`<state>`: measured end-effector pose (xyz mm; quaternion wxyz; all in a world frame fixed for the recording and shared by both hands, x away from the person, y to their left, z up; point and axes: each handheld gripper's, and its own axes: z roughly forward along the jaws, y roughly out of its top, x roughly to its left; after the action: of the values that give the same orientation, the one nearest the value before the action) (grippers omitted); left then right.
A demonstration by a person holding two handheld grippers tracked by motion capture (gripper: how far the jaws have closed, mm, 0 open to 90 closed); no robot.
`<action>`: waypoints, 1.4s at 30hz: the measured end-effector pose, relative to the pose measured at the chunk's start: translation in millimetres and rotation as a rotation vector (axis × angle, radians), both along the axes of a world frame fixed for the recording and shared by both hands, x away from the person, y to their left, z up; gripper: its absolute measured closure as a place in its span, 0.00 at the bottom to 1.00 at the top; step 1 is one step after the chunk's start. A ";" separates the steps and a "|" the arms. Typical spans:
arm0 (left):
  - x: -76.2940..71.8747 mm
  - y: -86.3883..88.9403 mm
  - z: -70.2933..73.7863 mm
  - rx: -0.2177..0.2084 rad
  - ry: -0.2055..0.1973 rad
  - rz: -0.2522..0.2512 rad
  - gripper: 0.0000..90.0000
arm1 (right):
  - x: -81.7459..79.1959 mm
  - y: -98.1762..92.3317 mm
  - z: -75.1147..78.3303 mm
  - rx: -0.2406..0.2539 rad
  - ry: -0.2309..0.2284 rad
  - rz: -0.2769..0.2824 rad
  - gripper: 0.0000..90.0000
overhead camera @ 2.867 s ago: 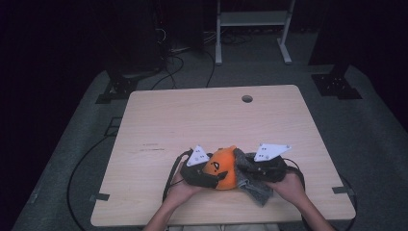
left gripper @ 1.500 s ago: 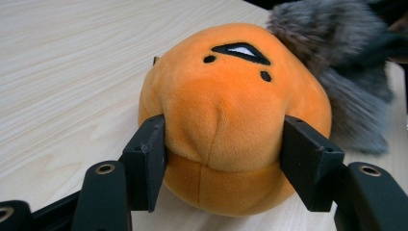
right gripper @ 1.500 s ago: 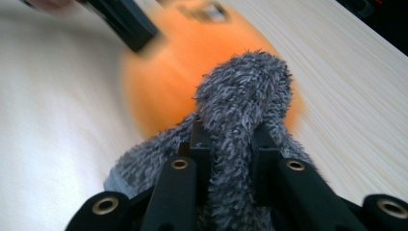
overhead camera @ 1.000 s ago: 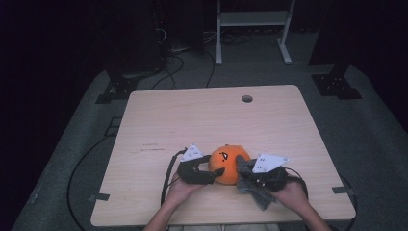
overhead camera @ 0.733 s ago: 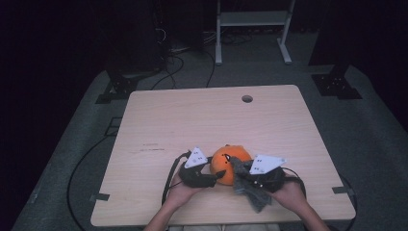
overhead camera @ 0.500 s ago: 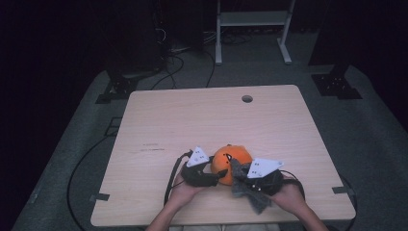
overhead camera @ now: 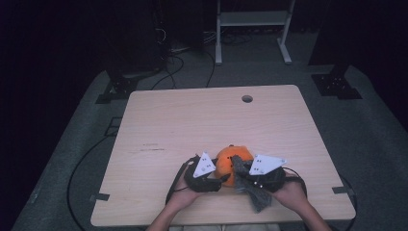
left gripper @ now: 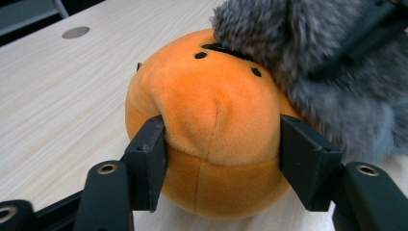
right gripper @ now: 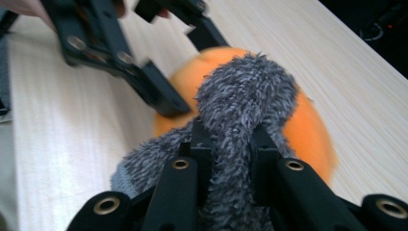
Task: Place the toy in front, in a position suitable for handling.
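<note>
The left claw (left gripper: 221,159) has just closed its jaws on the orange plush ball (left gripper: 211,130), which sits on the table (overhead camera: 192,125) near its front edge. The right claw (right gripper: 231,139) pinches a grey fuzzy cloth (right gripper: 245,96) draped against the ball.

Grey fuzzy cloth (right gripper: 240,96) draped over round orange plush (left gripper: 211,125).

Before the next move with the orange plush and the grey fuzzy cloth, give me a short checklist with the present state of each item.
1. Left gripper jaws pressed into orange plush, having just closed: ok.
2. Right gripper clamped on grey cloth: ok.
3. Cloth touching the plush's top: ok.
4. Plush resting on table: ok.
5. Cloth's hanging end free of the hand: cannot tell.
</note>
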<state>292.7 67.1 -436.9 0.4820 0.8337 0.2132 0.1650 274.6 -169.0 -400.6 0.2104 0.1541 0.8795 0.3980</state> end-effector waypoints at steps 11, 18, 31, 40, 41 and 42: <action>-14.0 -17.8 0.8 0.100 -0.141 -0.050 0.42 | -3.7 6.8 12.2 -0.041 -0.031 0.035 0.85; -7.5 -13.6 1.4 0.013 -0.058 -0.041 0.27 | 4.5 -19.0 6.7 -0.033 -0.002 -0.029 0.85; -0.1 -1.9 6.7 -0.086 0.013 -0.017 0.19 | 11.5 -19.3 -3.0 0.062 0.103 -0.037 0.85; 4.2 14.1 -4.1 -0.054 0.036 0.003 0.38 | 15.9 -34.7 -5.2 0.062 0.124 -0.084 0.85; 6.7 14.1 -2.9 -0.079 0.058 0.016 0.34 | 18.2 -39.1 -6.9 0.085 0.151 -0.089 0.85; 8.9 12.5 -0.5 -0.112 0.083 0.025 0.26 | 17.9 -38.7 -7.5 0.086 0.158 -0.080 0.85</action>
<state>301.6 79.6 -437.4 0.5166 0.8087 0.2524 0.1239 292.5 -207.7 -408.0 0.1492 0.2290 0.8687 0.4130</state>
